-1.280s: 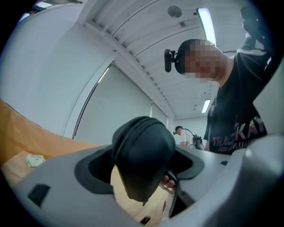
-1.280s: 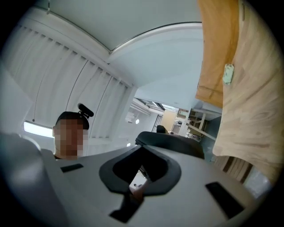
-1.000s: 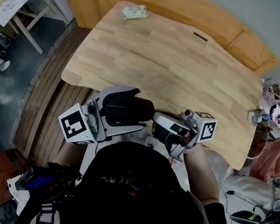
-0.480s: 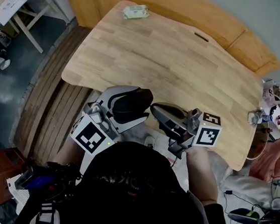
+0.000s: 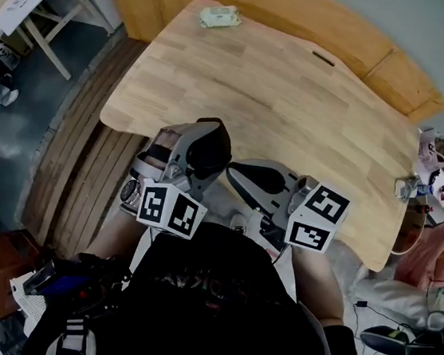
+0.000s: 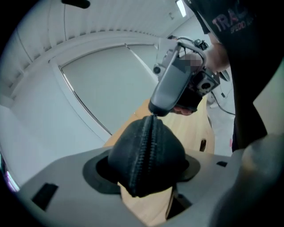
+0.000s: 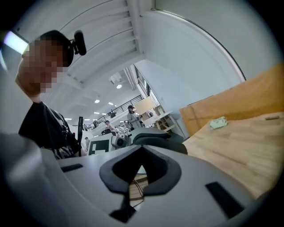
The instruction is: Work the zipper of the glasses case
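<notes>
My left gripper [image 5: 196, 158] hangs off the table's near edge, its jaws shut on a black glasses case [image 5: 212, 146]. In the left gripper view the case [image 6: 146, 146] fills the gap between the pads of that gripper [image 6: 144, 170], and its zipper [image 6: 144, 150] runs up the middle toward the camera's far side. The tip of my right gripper [image 6: 156, 107] meets the zipper's far end and is shut there on the pull, which the tip itself hides. From above, the right gripper [image 5: 232, 174] reaches in from the right. Its own view shows its jaws [image 7: 138, 172] closed.
A wooden table [image 5: 280, 99] stretches ahead, with a small pale object [image 5: 219, 17] at its far left corner and a dark slot [image 5: 323, 58] near the back. Slatted wooden floor [image 5: 78, 171] lies left. Clutter [image 5: 430, 154] sits at the right. People stand far off in the right gripper view.
Both grippers turned together. The left one swung its marker cube rightward under the case, so the case now points toward the table. The right gripper followed, staying at the case's end.
</notes>
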The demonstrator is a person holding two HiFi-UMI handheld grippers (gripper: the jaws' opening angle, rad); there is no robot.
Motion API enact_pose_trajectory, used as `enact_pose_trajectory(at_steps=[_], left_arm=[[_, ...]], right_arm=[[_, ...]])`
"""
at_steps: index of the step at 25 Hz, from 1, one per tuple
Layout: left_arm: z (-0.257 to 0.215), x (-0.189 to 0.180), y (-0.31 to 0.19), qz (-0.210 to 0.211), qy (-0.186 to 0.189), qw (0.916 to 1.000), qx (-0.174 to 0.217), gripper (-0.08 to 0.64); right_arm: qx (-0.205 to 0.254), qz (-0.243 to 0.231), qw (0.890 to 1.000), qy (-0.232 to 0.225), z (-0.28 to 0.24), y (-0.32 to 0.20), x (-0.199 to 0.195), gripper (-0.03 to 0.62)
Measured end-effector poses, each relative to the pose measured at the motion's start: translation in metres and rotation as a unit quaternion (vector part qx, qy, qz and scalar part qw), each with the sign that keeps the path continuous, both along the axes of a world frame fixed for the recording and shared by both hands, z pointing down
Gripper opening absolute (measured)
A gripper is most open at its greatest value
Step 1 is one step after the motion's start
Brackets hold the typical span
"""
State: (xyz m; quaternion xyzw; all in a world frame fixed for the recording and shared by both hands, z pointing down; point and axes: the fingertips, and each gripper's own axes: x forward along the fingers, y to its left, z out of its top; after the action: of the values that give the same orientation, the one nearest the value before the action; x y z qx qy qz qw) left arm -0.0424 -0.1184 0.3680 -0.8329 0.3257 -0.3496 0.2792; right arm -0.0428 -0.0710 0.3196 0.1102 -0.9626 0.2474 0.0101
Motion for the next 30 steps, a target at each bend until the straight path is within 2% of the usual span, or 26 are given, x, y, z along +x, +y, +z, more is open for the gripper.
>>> enact_pose_trajectory(at_steps=[3,6,10,21,25,29,30], left_arm=[[0.008,-0.008,-0.008,-0.028,-0.045,0.9985,0.015,0.295],[0.02,-0.016,-0.014,-0.052,-0.091,0.9943,0.022,0.295],[0.03,-0.023,-0.017,-0.069,-0.113,0.9909,0.019,0.295],[0.039,-0.023,-0.015,-0.067,-0.183,0.9798,0.046,0.293],[0.044,-0.02,-0.012,-0.061,-0.173,0.9826,0.032,0.293],[0.044,-0.015,-0.008,-0.057,-0.097,0.9936,-0.013,0.294],[0.043,-0.014,-0.007,-0.057,-0.072,0.9954,-0.028,0.295]], right_arm=[[0.04,0.012,0.998,0.047,0.003,0.002,-0.01,0.015],[0.095,0.024,0.989,0.109,0.013,0.003,-0.019,0.017],[0.13,0.022,0.98,0.149,0.019,0.005,-0.03,0.015],[0.207,-0.036,0.96,0.183,0.029,0.018,-0.045,0.017],[0.206,-0.033,0.963,0.173,0.031,0.019,-0.043,0.017],[0.244,-0.054,0.954,0.163,0.026,0.027,-0.04,0.031],[0.249,-0.058,0.955,0.15,0.023,0.029,-0.038,0.067]])
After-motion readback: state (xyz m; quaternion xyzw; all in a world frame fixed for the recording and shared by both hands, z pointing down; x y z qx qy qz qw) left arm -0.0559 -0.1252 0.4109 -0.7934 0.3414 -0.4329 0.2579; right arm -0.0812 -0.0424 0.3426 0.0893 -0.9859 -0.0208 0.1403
